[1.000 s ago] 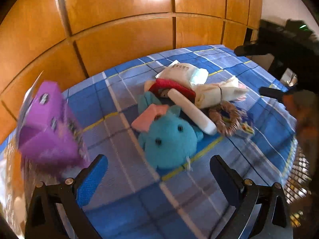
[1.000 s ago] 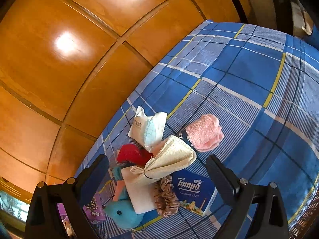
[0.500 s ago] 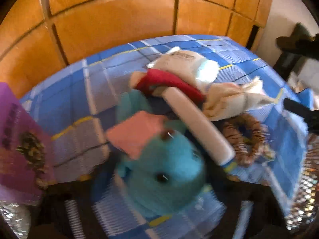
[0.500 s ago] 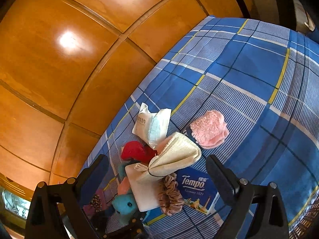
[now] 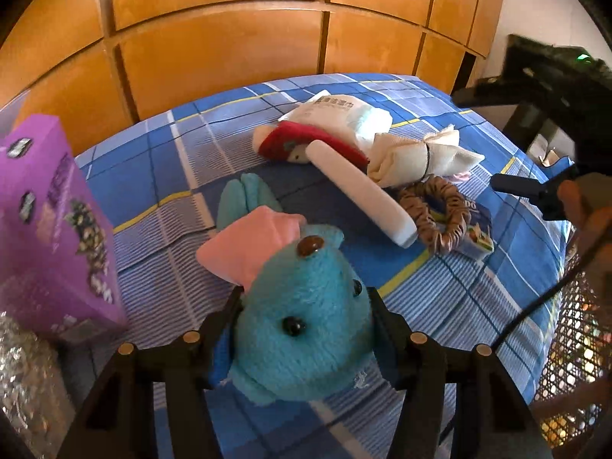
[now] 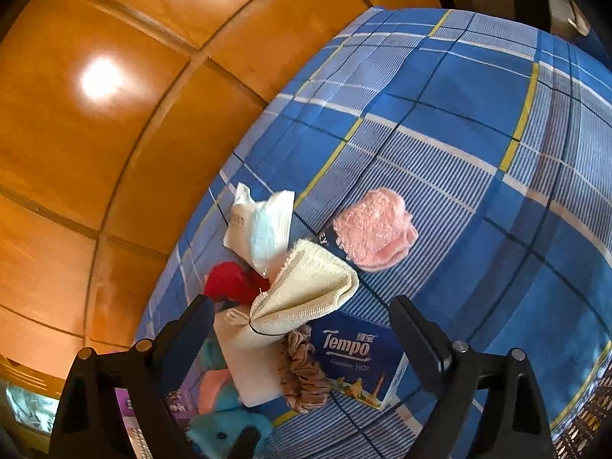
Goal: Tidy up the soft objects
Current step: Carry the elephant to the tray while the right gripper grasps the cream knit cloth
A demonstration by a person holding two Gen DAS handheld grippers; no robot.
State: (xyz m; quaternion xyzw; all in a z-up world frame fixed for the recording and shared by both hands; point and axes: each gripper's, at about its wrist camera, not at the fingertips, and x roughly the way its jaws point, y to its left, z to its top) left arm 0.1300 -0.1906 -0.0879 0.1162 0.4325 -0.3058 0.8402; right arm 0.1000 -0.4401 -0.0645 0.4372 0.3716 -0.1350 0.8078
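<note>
My left gripper is shut on a turquoise plush toy with a pink fin, on the blue plaid bedspread. Beyond it lie a red plush, a white flat pad, a cream cloth bundle, a brown scrunchie and a white wipes pack. My right gripper is open and empty above the pile, over the cream bundle, scrunchie and Tempo tissue pack. A pink fluffy cloth lies apart to the right.
A purple box stands at the left, with silver foil below it. Wooden wall panels rise behind the bed. A woven rattan surface is at the right edge. The right gripper and hand show at the right.
My left gripper moved forward onto the turquoise plush and closed on it; it was open a second ago. My right gripper drifted a little closer to the pile, still open.
</note>
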